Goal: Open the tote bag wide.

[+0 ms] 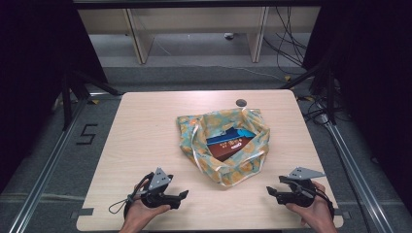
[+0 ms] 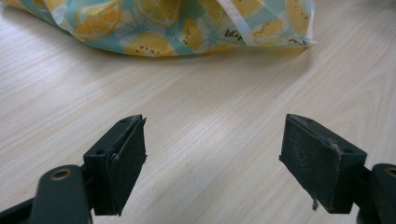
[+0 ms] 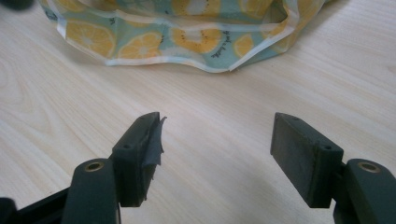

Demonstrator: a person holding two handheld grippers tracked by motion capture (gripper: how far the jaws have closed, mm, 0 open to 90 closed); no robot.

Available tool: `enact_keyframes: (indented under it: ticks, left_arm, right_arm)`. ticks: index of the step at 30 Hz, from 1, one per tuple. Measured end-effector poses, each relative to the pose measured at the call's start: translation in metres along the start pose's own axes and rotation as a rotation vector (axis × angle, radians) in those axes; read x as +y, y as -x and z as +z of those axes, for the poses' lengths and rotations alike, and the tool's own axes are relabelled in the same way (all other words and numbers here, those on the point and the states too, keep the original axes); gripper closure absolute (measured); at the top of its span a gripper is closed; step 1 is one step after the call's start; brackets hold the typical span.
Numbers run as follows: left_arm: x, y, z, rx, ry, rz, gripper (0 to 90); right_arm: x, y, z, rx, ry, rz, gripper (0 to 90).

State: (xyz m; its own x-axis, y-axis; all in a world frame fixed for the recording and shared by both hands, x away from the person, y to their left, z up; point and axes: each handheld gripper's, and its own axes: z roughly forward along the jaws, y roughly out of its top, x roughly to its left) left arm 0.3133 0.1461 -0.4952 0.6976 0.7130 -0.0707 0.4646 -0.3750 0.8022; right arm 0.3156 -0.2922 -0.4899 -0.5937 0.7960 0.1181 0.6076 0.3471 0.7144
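A teal bag printed with orange slices point(image 1: 223, 141) lies open in the middle of the wooden table point(image 1: 145, 126). Inside it rest a blue packet point(image 1: 228, 137) and a brown packet point(image 1: 232, 148). My left gripper point(image 1: 183, 195) lies low near the front edge, left of the bag, pointing right, jaws open and empty. In the left gripper view the bag point(image 2: 177, 23) is a short way beyond the open gripper point(image 2: 212, 154). My right gripper point(image 1: 270, 192) is at the front right, pointing left, open and empty. The right gripper view shows the bag's hem point(image 3: 187, 32) ahead of the open gripper point(image 3: 215, 149).
A dark round hole point(image 1: 241, 103) sits near the table's far edge. Bare tabletop surrounds the bag on all sides. Metal frame rails point(image 1: 48, 165) run along the floor beside the table, with cables point(image 1: 286, 43) at the back right.
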Motion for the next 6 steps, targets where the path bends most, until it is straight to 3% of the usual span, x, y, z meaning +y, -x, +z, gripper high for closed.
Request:
enact_keyframes:
  ticks: [1,2,3,4,6]
  left_arm:
    - [0.0002,-0.0011,-0.0003,0.004,0.002,0.010,21.1]
    - [-0.0004,-0.0018,0.0003,0.008,0.003,-0.001,21.0]
    - [-0.0010,-0.0023,0.0016,0.011,0.016,-0.012,21.0]
    - [-0.0011,-0.0037,0.0006,0.017,-0.008,-0.006,20.8]
    - [-0.0013,-0.0039,0.0019,0.017,-0.001,-0.008,20.6]
  right_arm:
    - [-0.0002,0.0001,0.0004,0.000,0.000,0.005,34.1]
    - [0.0001,0.0036,0.0008,0.003,-0.005,-0.027,33.7]
    - [-0.0003,0.0028,0.0010,-0.015,-0.010,-0.025,33.4]
    - [-0.0013,0.0002,0.0025,0.001,-0.012,0.012,33.4]
    - [-0.0012,0.0011,0.0035,-0.004,-0.017,-0.005,33.1]
